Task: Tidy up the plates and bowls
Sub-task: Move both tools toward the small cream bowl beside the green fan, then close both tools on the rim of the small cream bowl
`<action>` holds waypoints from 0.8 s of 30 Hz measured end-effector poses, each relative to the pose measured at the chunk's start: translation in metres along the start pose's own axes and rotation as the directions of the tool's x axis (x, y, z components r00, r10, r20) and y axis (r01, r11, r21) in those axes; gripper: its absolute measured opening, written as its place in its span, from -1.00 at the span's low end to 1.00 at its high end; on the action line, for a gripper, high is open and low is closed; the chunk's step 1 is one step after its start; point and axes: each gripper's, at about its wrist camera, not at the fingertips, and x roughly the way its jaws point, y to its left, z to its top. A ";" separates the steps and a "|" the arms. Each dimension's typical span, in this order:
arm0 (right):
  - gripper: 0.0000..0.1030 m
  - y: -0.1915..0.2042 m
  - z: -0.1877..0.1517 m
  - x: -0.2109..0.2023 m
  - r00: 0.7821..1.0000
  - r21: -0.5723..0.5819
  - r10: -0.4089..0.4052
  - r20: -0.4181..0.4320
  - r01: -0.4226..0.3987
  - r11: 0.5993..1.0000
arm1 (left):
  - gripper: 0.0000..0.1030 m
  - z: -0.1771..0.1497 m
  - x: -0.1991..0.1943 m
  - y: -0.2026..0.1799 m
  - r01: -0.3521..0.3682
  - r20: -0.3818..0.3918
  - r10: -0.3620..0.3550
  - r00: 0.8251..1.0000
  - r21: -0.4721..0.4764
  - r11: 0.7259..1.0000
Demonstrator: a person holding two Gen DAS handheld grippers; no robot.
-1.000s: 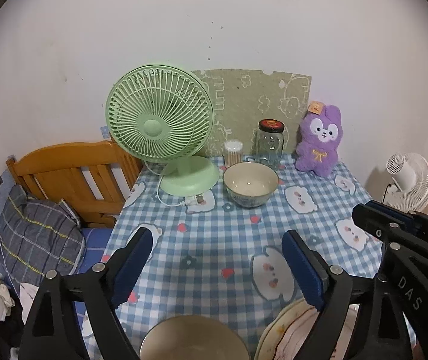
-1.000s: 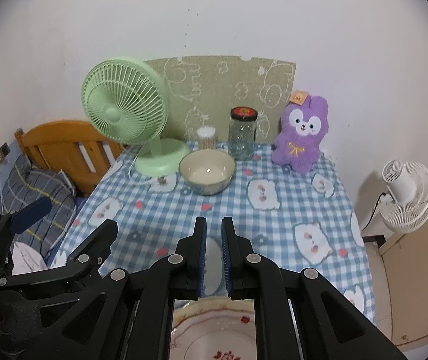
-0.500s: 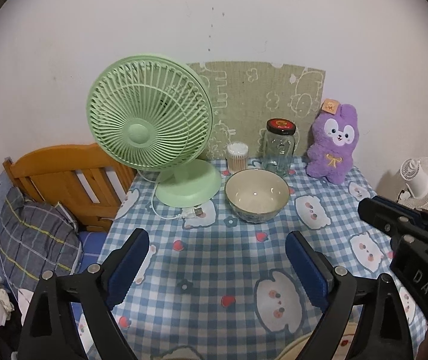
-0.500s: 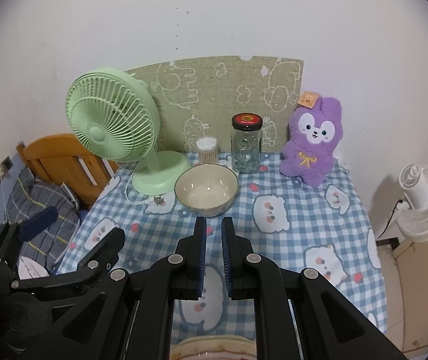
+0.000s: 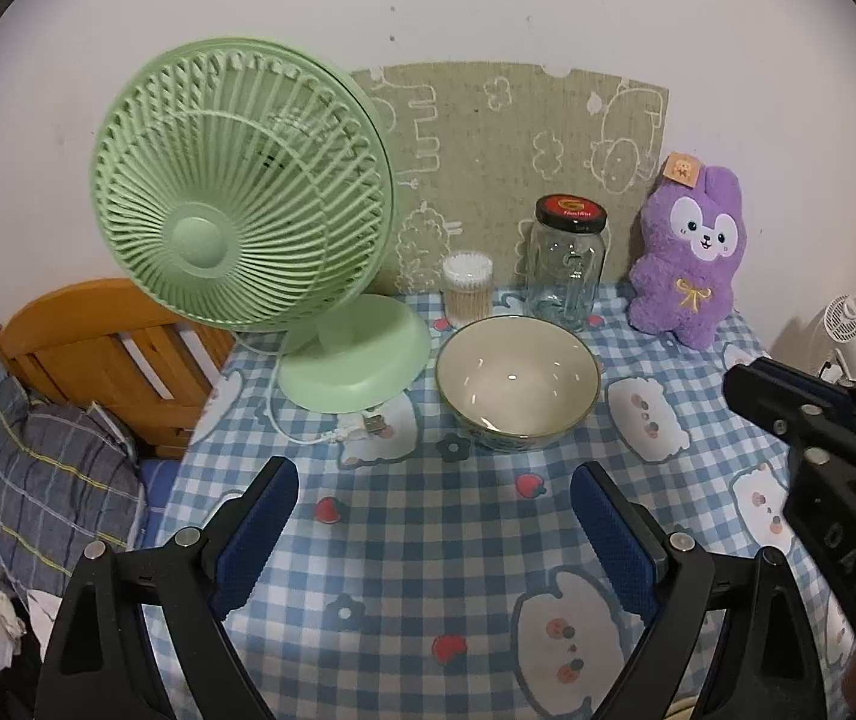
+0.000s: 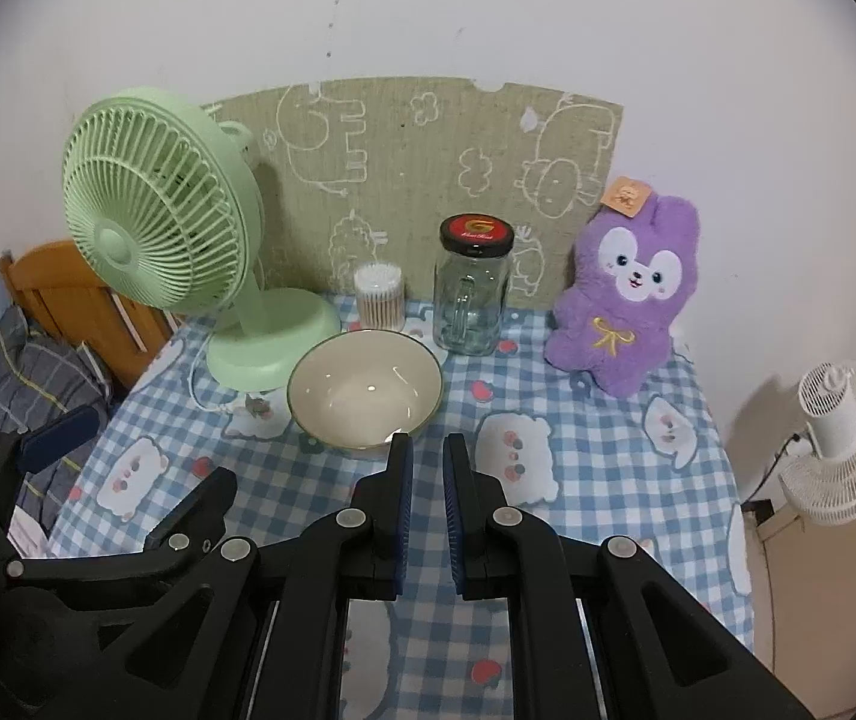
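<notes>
A cream bowl [image 5: 517, 381] with a dark rim stands upright and empty on the blue checked tablecloth [image 5: 428, 528], beside the fan's base. It also shows in the right wrist view [image 6: 365, 393]. My left gripper [image 5: 434, 516] is open wide and empty, short of the bowl. My right gripper [image 6: 426, 468] is nearly shut with a narrow gap and holds nothing; its tips sit just in front of the bowl's right rim. The right gripper's body [image 5: 818, 414] shows at the right of the left wrist view. A sliver of a plate rim [image 5: 683, 711] shows at the bottom edge.
A green desk fan [image 5: 248, 240] stands at the back left with its cable [image 5: 320, 432] on the cloth. A cotton-swab tub [image 5: 467, 288], a glass jar [image 5: 566, 270] and a purple plush rabbit [image 5: 689, 264] line the back wall. A wooden bed frame [image 5: 104, 348] lies left; a white fan [image 6: 842, 438] stands right.
Both grippers have moved forward and lower toward the far bowl. The near bowl and the plates have dropped out of view below. The jaws have not changed.
</notes>
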 end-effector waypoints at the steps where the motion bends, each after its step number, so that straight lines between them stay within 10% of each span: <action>1: -0.75 0.000 0.001 0.003 1.000 -0.006 0.008 0.005 -0.008 1.000 | 0.81 0.001 0.003 0.000 0.004 -0.005 -0.004 1.000 -0.004 1.000; 8: -0.75 -0.002 0.011 0.027 0.992 -0.017 0.118 0.033 -0.118 0.993 | 0.79 0.011 0.028 0.000 0.017 -0.035 -0.019 0.999 -0.043 0.999; 24: -0.75 -0.007 0.023 0.086 0.997 -0.023 0.045 -0.063 -0.046 0.999 | 0.74 0.024 0.086 -0.007 0.035 -0.069 -0.034 0.997 0.016 0.999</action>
